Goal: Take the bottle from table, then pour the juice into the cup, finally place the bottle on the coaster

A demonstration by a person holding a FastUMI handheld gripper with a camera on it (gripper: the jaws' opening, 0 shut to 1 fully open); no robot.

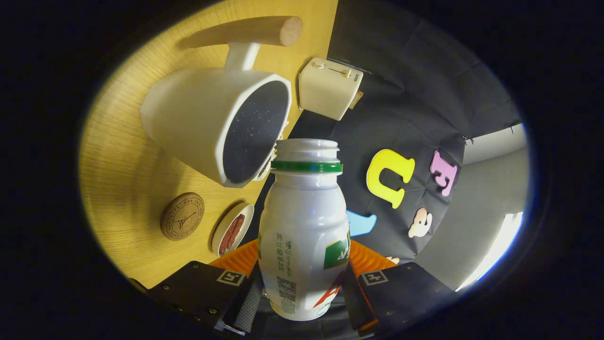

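The wooden desk (122, 189) filled the left of the rolled gripper view, tipped on edge, which suggested the gripper itself was turned well over on its side. On the desk stood the largest thing, a pale saucepan-like cup (198, 127) with a dark speckled inside and a wooden handle (250, 30), its open mouth facing the gripper. Beyond it, at the desk's far edge, sat a cream toaster (328, 87). The gripper (304, 283) was clamped on a white plastic bottle (304, 236) with a green neck ring, one finger pressing each side of its lower body, so the bottle was off the desk and in hand. Its long axis ran straight ahead along the fingers, and its uncapped mouth (306, 146) lay just beside the cup's near rim, close but, as far as could be judged, not yet over the opening. That gap looked like the hinge of the coming move: the neck would probably need to shift left over the dark interior before tipping further. No juice stream was visible. Nearer the fingers, left of the bottle, lay a small white dish (232, 230) holding something reddish-brown, and left of that the round cork coaster (182, 216), bare and waiting for the bottle.
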